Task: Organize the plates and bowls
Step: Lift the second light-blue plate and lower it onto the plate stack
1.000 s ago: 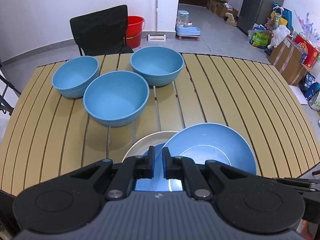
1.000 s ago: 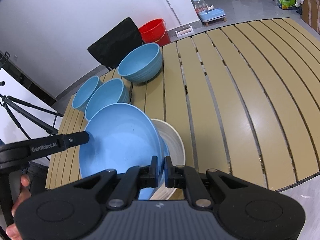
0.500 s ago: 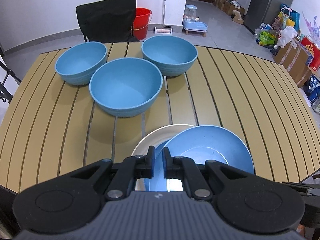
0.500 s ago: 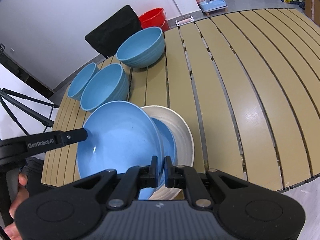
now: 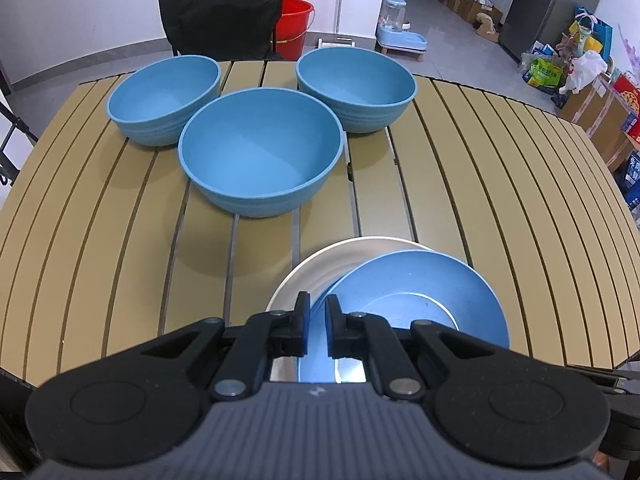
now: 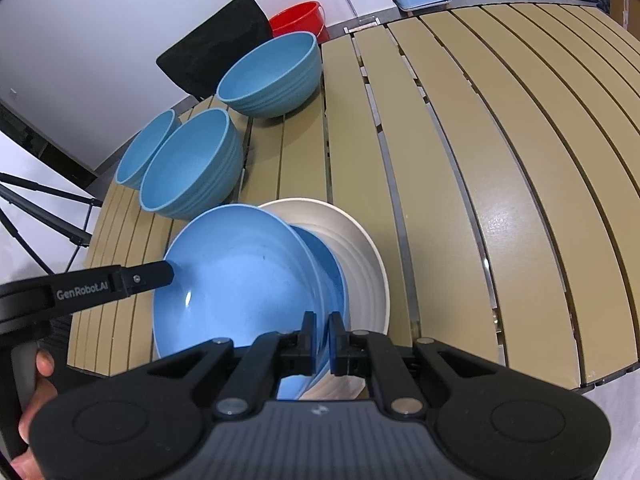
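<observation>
A wide blue plate is held tilted just over a white plate at the table's near edge. My left gripper is shut on the blue plate's left rim. My right gripper is shut on the opposite rim of the same blue plate, and the left gripper shows there pinching the far side. The white plate lies under it, with a darker blue surface between them. Three blue bowls stand upright in a cluster farther back.
The slatted tan table stretches bare to the right of the bowls. A black chair and a red bucket stand behind the far edge. A hand grips the left tool, and tripod legs stand at the left.
Both grippers have sunk with the blue plate toward the white plate and moved forward. The bowls now look nearer and larger in both views.
</observation>
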Available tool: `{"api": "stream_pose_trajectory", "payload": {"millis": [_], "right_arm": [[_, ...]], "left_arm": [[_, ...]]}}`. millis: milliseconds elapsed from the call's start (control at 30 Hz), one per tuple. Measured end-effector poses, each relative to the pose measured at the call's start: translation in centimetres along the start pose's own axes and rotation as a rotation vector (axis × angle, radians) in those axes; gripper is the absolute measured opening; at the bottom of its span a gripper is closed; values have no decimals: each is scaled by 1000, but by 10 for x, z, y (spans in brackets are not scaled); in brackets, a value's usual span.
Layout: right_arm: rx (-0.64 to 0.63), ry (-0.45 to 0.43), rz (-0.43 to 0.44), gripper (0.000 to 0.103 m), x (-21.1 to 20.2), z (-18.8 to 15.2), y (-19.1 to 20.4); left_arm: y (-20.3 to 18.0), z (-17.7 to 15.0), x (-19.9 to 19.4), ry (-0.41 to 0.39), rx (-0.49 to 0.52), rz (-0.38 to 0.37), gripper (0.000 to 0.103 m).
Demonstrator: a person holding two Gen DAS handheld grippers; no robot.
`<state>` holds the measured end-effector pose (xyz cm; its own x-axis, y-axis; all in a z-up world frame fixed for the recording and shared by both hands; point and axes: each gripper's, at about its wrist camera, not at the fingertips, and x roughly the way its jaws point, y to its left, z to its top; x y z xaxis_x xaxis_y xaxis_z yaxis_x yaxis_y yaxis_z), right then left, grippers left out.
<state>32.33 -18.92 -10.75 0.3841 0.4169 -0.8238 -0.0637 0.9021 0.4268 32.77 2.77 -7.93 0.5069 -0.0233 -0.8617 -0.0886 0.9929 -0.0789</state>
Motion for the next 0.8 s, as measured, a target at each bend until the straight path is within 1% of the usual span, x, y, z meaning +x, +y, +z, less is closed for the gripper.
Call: {"api": "stream_pose_trajectory", "payload": {"millis": [233, 400, 600, 800], "right_arm": [[-6, 9, -25, 6, 9, 1, 0], [-27, -2, -45, 6, 9, 3, 3], [-93, -8, -94, 6, 12, 2, 14], [-168, -1, -164, 6, 16, 1, 27]], "left_arm": [[-2, -1, 8, 4, 3, 6, 8], [1, -1, 15, 12, -3, 1, 8], [3, -2, 17, 11, -4, 6, 8], [4, -4, 17, 9, -1, 5, 8]]}}
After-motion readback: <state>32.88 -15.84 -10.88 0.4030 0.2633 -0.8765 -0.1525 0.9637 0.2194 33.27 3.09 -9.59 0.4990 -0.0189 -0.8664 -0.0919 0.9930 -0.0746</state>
